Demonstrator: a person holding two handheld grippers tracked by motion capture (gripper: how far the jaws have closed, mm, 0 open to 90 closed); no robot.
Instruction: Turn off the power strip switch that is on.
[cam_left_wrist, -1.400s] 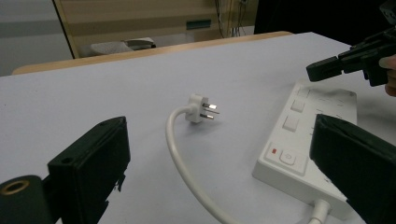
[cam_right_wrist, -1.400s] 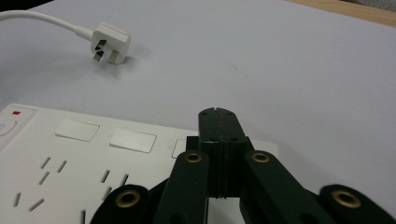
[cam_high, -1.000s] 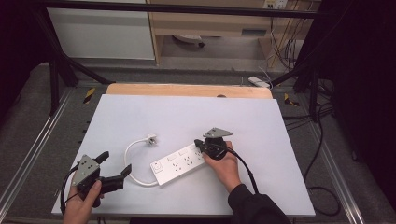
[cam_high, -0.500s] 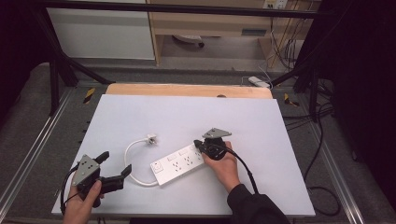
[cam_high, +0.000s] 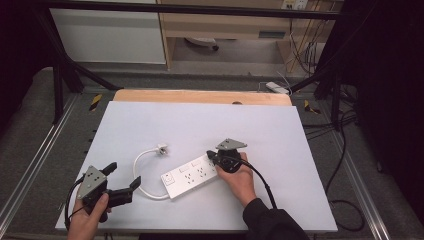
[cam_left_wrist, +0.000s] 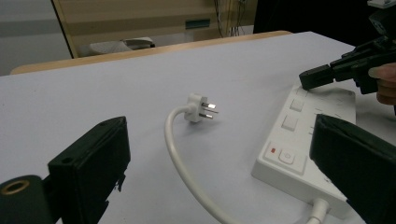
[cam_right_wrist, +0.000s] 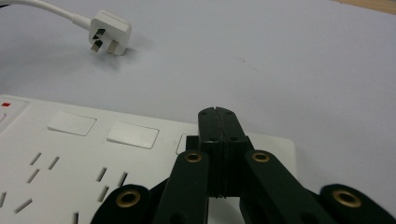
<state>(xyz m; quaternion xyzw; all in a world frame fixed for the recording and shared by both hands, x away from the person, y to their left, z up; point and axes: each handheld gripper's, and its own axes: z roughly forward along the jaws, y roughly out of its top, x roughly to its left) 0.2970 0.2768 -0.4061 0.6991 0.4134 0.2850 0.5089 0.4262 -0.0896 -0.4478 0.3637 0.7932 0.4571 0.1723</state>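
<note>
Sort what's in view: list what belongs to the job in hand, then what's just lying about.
In the job:
- power strip, right gripper with shut tips over one of its switches
- its plug and white cable
- left gripper, open, near the cable

Lying about:
- white adapter on the floor beyond the table
- yellow-black tape markers

power strip (cam_right_wrist: 93, 163) cut off by frame edge, switch under tongs (cam_right_wrist: 218, 122) hidden

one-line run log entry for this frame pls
scene: white power strip on white table, plug lying loose | right gripper: shut, tip over strip's switch row | left gripper: open, beside cord, holding nothing
</note>
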